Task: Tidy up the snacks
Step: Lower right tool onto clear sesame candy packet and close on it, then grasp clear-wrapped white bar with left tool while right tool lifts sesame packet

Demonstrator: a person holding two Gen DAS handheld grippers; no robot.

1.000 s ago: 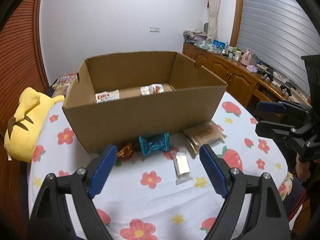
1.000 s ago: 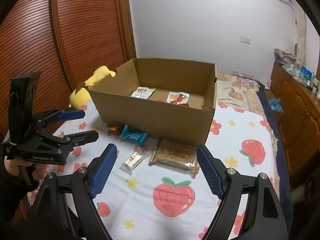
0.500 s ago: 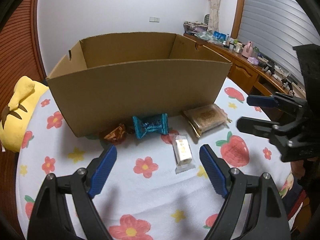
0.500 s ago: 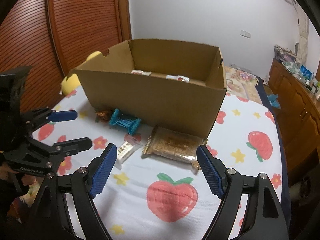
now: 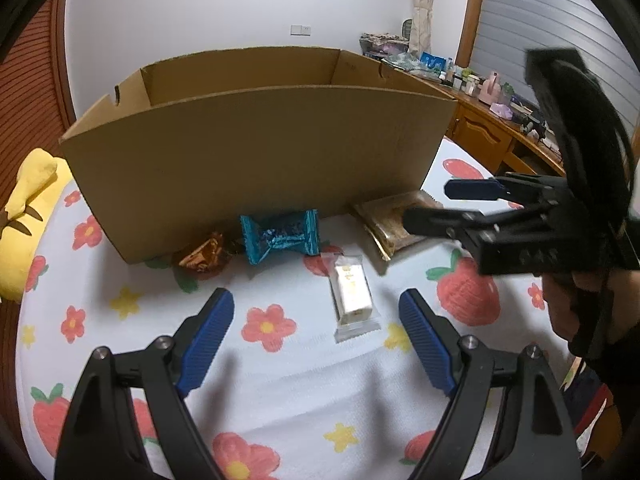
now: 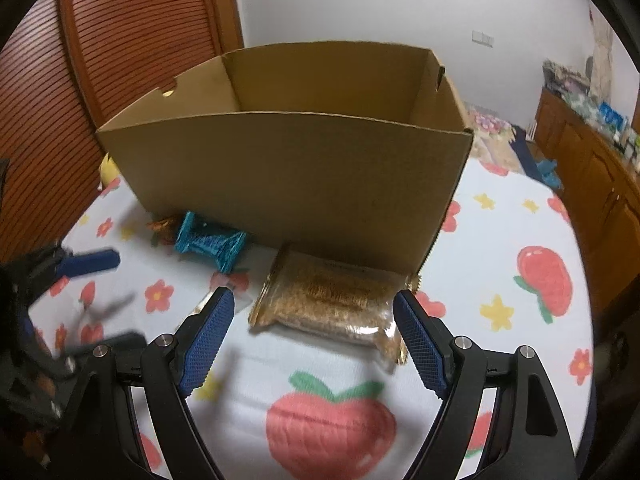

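Note:
An open cardboard box (image 5: 248, 152) stands on the flowered cloth; it also shows in the right wrist view (image 6: 296, 176). In front of it lie a brown candy (image 5: 200, 256), a teal wrapped snack (image 5: 280, 236), a white bar in clear wrap (image 5: 352, 292) and a flat brown cracker pack (image 5: 396, 220). My left gripper (image 5: 316, 328) is open and empty, low over the cloth just before the white bar. My right gripper (image 6: 312, 332) is open and empty, its jaws either side of the near edge of the cracker pack (image 6: 332, 300). The teal snack (image 6: 212, 244) lies to its left.
A yellow plush toy (image 5: 28, 216) lies at the left of the table. Wooden cabinets with clutter (image 5: 492, 120) stand at the right. A slatted wooden door (image 6: 120, 52) is behind the box. The cloth (image 5: 280, 392) has strawberry and flower prints.
Both grippers have dropped lower and moved in toward the snacks in front of the box. The box's inside is no longer visible. The right gripper now straddles the cracker pack.

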